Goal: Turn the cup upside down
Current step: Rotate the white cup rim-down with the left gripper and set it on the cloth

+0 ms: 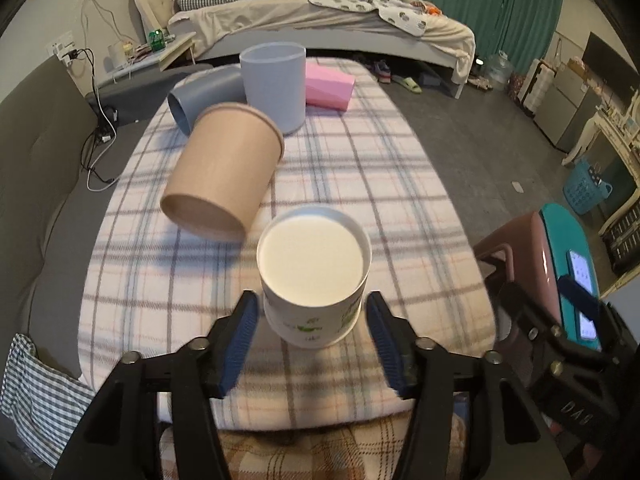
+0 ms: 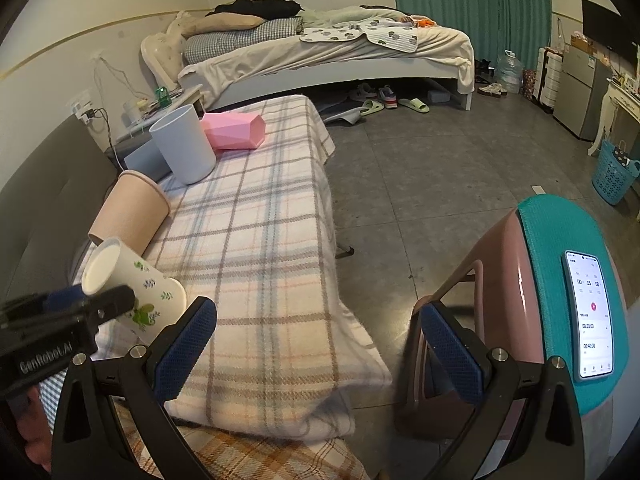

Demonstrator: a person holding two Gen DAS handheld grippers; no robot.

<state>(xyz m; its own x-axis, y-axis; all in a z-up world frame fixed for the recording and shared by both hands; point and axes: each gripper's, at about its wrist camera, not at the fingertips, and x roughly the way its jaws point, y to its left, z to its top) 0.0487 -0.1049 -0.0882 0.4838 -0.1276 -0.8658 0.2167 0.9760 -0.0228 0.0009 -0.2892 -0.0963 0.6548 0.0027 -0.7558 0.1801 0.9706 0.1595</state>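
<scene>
While my left tongs (image 1: 312,328) stand wide, their blue pads sit on either side of the white paper cup with a green leaf print (image 1: 314,276) without touching it. That cup shows its flat white bottom toward the left wrist camera; in the right wrist view (image 2: 132,292) it leans, base up toward 10 o'clock and rim down toward 4 o'clock, over the near end of the plaid-blanketed counter (image 1: 360,184). Whether its rim touches the blanket I cannot tell.

At 11 o'clock from it lies a tan paper cup (image 1: 224,172) on its side, base toward me. Farther off at 12 o'clock stands an upright pale blue plastic tumbler (image 1: 274,84), with a grey tumbler (image 1: 200,96) lying at its 9 o'clock and a faceted pink cup (image 1: 328,88) lying at its 3 o'clock.

My right tongs (image 2: 316,348) are spread wide and hold nothing, hovering over the blanket's near edge. At 3 o'clock from them a phone (image 2: 590,312) rests on a teal-cushioned pink chair (image 2: 552,248).
</scene>
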